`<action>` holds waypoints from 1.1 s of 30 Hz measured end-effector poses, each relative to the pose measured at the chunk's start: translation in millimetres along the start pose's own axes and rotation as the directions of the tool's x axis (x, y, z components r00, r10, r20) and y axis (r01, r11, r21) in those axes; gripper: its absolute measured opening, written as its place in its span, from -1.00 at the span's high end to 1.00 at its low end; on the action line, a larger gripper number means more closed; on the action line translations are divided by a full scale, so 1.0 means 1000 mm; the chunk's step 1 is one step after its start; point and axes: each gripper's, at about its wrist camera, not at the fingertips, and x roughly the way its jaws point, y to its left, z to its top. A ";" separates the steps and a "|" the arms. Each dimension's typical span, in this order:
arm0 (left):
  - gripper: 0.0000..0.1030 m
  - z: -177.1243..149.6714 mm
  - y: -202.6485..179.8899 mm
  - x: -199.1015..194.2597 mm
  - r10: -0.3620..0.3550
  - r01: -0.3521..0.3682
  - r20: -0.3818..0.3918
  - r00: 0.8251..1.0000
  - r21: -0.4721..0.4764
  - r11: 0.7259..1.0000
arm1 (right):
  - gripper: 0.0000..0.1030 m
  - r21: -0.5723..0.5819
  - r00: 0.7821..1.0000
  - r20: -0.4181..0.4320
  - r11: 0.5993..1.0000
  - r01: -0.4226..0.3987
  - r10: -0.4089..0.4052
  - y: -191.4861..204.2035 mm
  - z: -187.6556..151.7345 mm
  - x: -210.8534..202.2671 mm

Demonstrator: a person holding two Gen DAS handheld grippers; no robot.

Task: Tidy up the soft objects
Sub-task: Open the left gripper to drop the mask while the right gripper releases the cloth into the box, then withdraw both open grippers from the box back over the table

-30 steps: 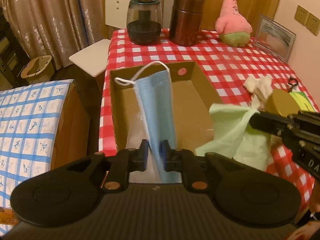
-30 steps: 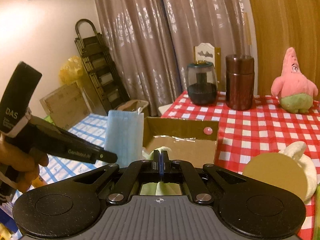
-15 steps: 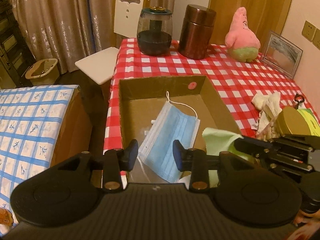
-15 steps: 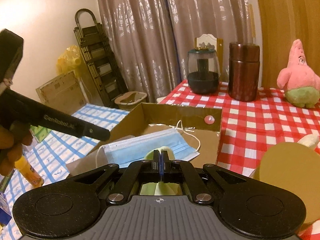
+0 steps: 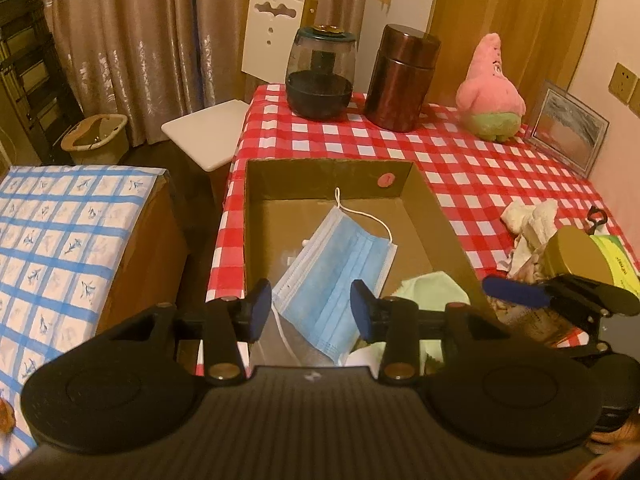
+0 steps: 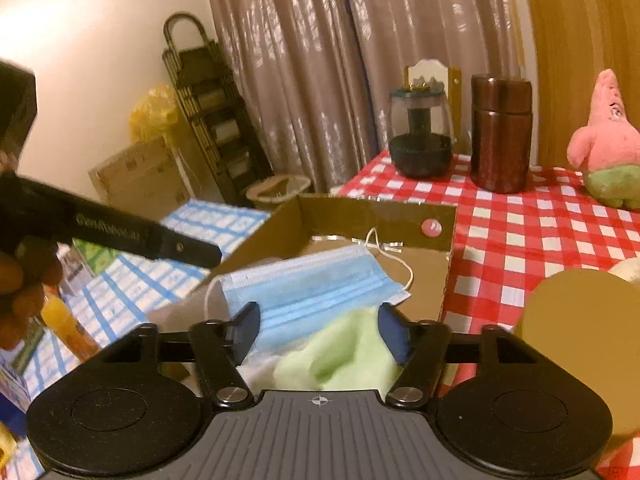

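Blue mask (image 5: 340, 276), pale green cloth (image 6: 340, 356), red-white checked tablecloth (image 5: 472, 168), seemingly brown box (image 5: 320, 176)

Blue face mask (image 5: 340, 280) lies flat and slanted on the floor of the open cardboard box (image 5: 440, 216), w/ one white ear loop trailing toward the far wall. Pale green cloth (image 6: 344, 356) sits crumpled in the box's near right corner, just beside the mask. Cream rag (image 5: 528, 220) lies bunched on the checked surface (image 5: 460, 160), right of the box, pink plush star (image 5: 490, 92) upright at the back.
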 end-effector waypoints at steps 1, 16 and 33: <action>0.24 -0.001 0.000 -0.002 0.000 0.000 0.003 1.000 -0.005 1.000 | -0.27 -0.004 1.000 -0.005 1.000 -0.001 0.001 0.000 0.000 -0.003; -0.18 -0.021 -0.038 -0.065 -0.025 0.029 0.107 0.994 -0.038 0.999 | -0.27 -0.137 0.994 0.066 0.986 0.099 -0.090 0.021 -0.014 -0.118; -0.71 -0.048 -0.158 -0.125 -0.187 0.182 0.174 0.967 0.043 0.982 | -0.28 0.068 0.918 0.104 0.923 0.378 -0.384 -0.031 -0.038 -0.275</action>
